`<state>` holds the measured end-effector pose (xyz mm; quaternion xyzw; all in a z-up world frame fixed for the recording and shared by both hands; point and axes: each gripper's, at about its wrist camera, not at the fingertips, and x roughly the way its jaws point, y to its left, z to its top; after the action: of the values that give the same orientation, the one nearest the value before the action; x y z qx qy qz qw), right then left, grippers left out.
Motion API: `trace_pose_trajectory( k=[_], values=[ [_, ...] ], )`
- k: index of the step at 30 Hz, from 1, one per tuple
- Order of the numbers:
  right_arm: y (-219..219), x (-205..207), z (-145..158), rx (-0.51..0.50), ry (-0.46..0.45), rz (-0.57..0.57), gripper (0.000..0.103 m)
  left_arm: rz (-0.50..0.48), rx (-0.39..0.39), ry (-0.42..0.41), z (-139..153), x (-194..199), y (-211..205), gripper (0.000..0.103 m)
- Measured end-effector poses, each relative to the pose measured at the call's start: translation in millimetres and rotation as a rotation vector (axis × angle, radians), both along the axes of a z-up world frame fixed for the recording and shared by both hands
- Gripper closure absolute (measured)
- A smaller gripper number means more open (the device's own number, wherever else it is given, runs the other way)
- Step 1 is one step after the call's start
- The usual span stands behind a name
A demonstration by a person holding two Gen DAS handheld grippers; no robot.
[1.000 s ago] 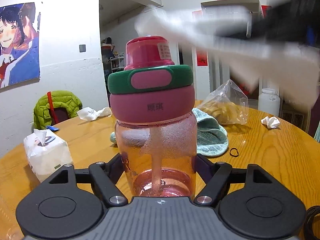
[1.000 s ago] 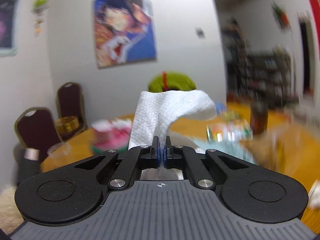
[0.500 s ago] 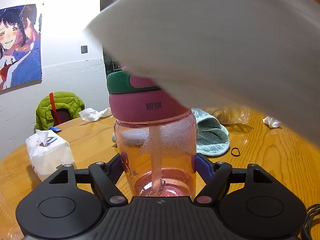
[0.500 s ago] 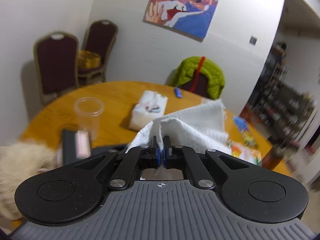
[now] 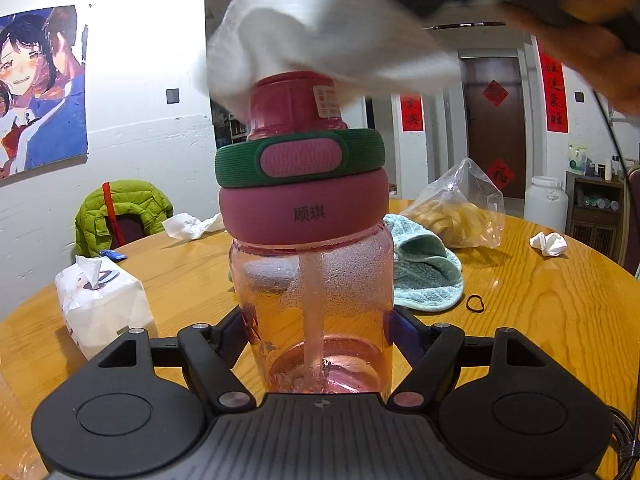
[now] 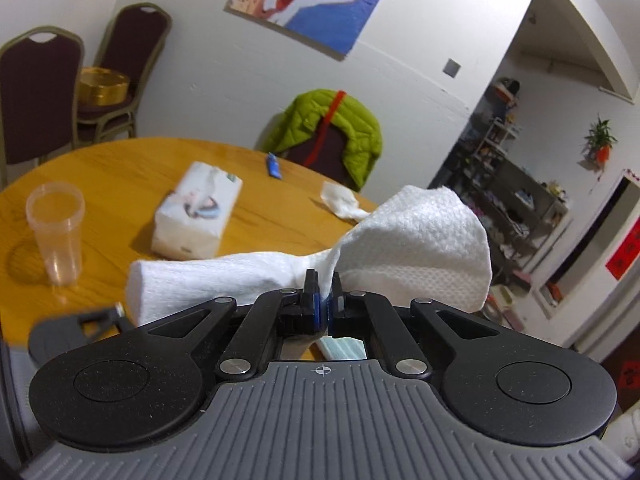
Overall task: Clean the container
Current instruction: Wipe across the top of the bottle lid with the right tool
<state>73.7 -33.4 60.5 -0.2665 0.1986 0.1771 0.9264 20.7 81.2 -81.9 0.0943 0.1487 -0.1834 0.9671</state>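
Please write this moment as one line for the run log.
left gripper: shut on bottle | right gripper: shut on paper towel | paper towel on bottle cap | phase: wiping top

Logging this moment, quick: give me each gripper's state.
Left gripper: shut on the pink bottle.
Right gripper: shut on the white paper towel.

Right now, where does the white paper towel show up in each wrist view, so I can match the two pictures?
Left wrist view: the white paper towel sits blurred at top centre, draped on the pink bottle's cap.
Right wrist view: the towel fills the centre, pinched in the right hand-held gripper.
Shared landmark: the green jacket on the chair behind the table.
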Motion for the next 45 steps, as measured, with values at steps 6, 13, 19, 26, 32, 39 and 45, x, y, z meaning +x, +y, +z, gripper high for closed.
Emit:
trace_pose_trajectory(
  k=[6, 13, 19, 26, 32, 39, 45],
  values=[
    [-17, -50, -14, -0.034, -0.021, 0.059, 0.1, 0.003, 0.0, 0.0, 3, -3, -3, 0.029],
    [-7, -80, -10, 0.003, -0.015, 0.163, 0.1, 0.002, 0.003, -0.002, 3, -1, -2, 0.03],
    [20, -59, -5, 0.03, 0.0, 0.215, 0.1, 0.001, 0.004, -0.002, 4, 2, 0, 0.03],
    [35, -21, -5, 0.031, -0.041, 0.157, 0.1, -0.001, 0.008, -0.003, 6, 6, 2, 0.029],
    [21, -1, -1, 0.072, -0.027, 0.081, 0.1, -0.001, 0.007, -0.001, 7, 7, 3, 0.029],
    [-7, -9, -9, 0.048, -0.024, 0.025, 0.1, -0.002, 0.011, -0.003, 5, -2, -3, 0.029],
    [-26, -27, -14, -0.052, -0.137, -0.071, 0.1, 0.001, 0.013, -0.003, 5, -2, -6, 0.029]
  ],
)
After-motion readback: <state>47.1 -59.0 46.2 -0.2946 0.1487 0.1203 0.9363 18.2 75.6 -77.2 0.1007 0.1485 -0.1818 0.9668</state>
